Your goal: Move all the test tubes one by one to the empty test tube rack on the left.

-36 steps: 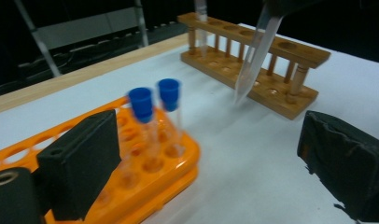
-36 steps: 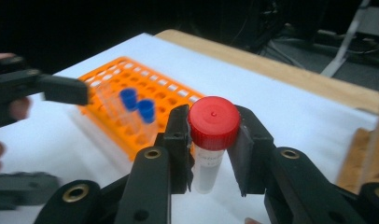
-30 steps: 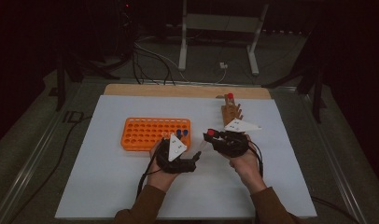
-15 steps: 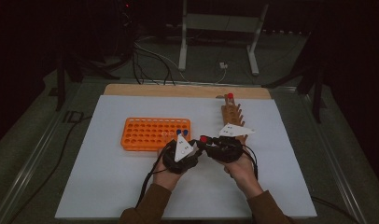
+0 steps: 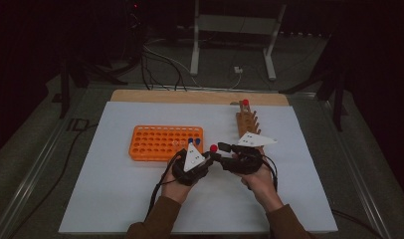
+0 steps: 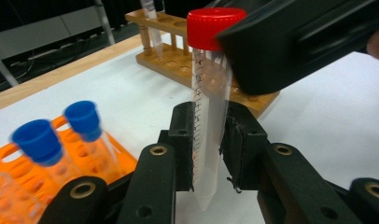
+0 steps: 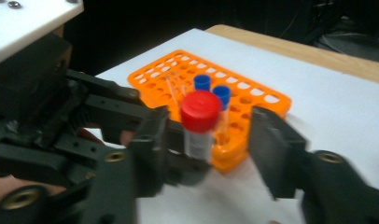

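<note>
While we look along the left gripper point(image 6: 211, 154), we see its jaws pinching a clear plastic centrifuge tube with a red screw cap point(image 6: 210, 116), held upright by its lower body, black graduation marks running down its side and its cone tip hanging below the pads. From the high view, this tube point(image 5: 213, 148) sits above the white table mat point(image 5: 115, 199), just in front of the orange plastic tube rack point(image 5: 155, 144). We see the right gripper point(image 7: 215, 154) with its jaws having just been opening; they stand spread on either side of the red cap, one pad near it, the other apart. We count two blue-capped tubes point(image 7: 211, 88) standing in the orange rack near its right end. Farther back, a wooden tube rack point(image 5: 247, 122) holds one red-capped tube point(image 5: 245, 103) at its far end.
</note>
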Tool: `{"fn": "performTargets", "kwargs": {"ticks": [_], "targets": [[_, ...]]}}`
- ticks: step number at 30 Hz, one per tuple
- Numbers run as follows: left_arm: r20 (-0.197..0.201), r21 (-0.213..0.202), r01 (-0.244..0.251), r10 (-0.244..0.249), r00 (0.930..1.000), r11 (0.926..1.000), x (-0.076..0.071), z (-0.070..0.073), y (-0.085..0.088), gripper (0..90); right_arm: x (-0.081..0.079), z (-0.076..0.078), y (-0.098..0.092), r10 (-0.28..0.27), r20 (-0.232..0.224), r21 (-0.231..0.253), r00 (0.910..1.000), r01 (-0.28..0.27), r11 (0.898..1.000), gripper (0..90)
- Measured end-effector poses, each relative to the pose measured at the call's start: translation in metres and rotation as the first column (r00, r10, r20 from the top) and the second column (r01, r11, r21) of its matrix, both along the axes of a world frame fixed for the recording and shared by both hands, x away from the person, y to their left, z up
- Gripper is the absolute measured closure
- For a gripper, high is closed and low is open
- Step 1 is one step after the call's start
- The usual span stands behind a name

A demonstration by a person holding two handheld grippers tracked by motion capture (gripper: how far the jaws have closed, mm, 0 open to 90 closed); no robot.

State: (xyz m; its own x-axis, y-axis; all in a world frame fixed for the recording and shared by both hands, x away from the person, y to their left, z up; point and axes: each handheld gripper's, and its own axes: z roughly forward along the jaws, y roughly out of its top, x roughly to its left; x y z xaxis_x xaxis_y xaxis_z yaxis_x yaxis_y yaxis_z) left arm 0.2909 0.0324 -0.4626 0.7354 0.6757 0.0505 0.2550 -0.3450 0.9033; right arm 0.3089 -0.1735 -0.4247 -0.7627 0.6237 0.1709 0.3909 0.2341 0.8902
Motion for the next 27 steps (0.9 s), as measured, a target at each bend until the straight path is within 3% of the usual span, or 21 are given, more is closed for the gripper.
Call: {"fn": "performTargets", "kwargs": {"ticks": [7, 14, 24, 27], "targets": [[0.000, -0.038, -0.033, 0.033, 0.9995, 0.9988, 0.000, 0.006, 0.018, 74.6, 0.000, 0.000, -0.012, -0.065, 0.038, -0.032, 0.9971, 0.066, 0.997, 26.2], [0.008, -0.044, -0.064, 0.065, 0.9979, 0.9970, 0.001, 0.010, 0.034, 74.5, -0.002, -0.004, -0.021, -0.130, 0.080, -0.075, 0.9883, 0.136, 0.988, 17.6], [0.025, -0.070, -0.123, 0.125, 0.9919, 0.9900, 0.006, 0.018, 0.060, 74.5, -0.001, -0.006, -0.034, -0.187, 0.083, -0.057, 0.9789, 0.192, 0.980, 6.3], [0.035, -0.095, -0.140, 0.144, 0.9890, 0.9856, 0.010, 0.019, 0.070, 74.5, 0.000, -0.006, -0.037, -0.201, 0.088, -0.053, 0.9756, 0.206, 0.977, 3.1]]}}
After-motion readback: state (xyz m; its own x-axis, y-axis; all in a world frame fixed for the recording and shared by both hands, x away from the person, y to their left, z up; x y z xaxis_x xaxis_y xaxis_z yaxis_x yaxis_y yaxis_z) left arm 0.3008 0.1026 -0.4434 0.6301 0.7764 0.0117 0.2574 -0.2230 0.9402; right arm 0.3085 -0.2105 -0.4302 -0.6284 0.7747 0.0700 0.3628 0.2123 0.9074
